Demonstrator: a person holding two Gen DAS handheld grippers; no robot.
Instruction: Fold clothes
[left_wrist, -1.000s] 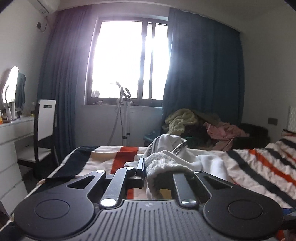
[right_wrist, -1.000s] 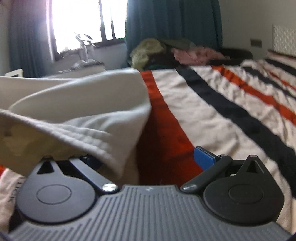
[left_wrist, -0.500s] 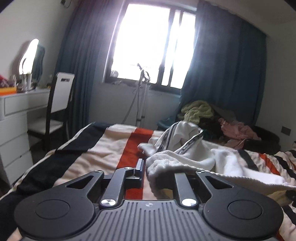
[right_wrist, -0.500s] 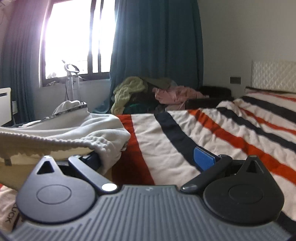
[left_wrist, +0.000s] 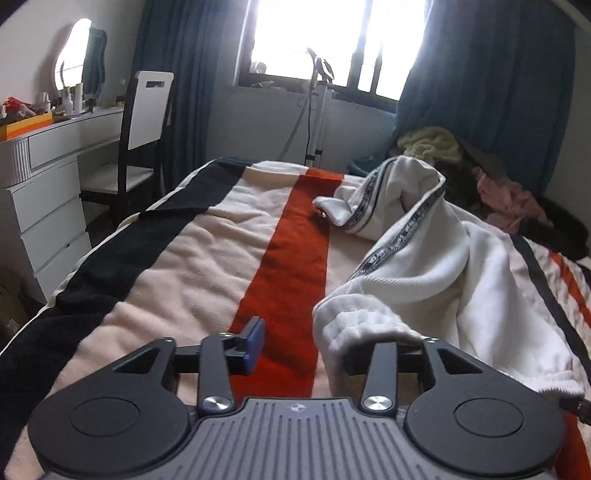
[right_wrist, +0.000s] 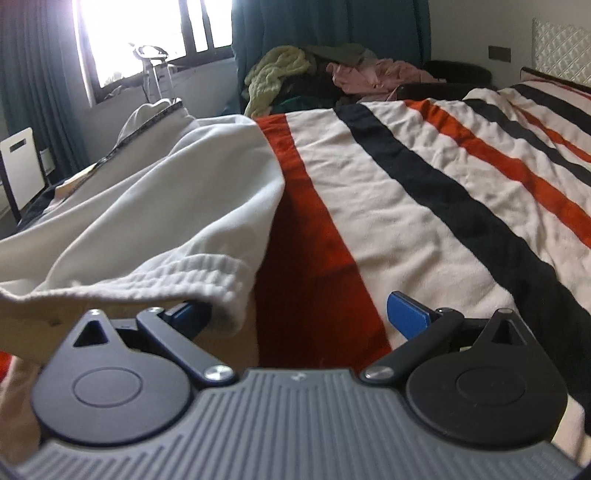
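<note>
A white sweatshirt (left_wrist: 443, 266) with dark patterned trim lies rumpled on the striped bed cover (left_wrist: 207, 258). In the left wrist view its ribbed hem drapes over the right finger of my left gripper (left_wrist: 303, 343), whose jaws stand wide apart; the blue left pad (left_wrist: 255, 341) is bare. In the right wrist view the same sweatshirt (right_wrist: 155, 206) spreads to the left, and its ribbed hem covers the left finger of my right gripper (right_wrist: 303, 317). That gripper is wide open, and its blue right pad (right_wrist: 406, 317) is bare above the red stripe.
The bed cover (right_wrist: 443, 177) has cream, red and black stripes. A pile of clothes (right_wrist: 314, 70) sits past the bed's far edge by the blue curtain. A white dresser (left_wrist: 48, 177) and chair (left_wrist: 144, 122) stand left of the bed. A stand (left_wrist: 317, 110) is by the window.
Both views have dropped closer to the bed. My left gripper's jaws have opened wide, and the hem now rests loose over one finger. My right gripper stays open.
</note>
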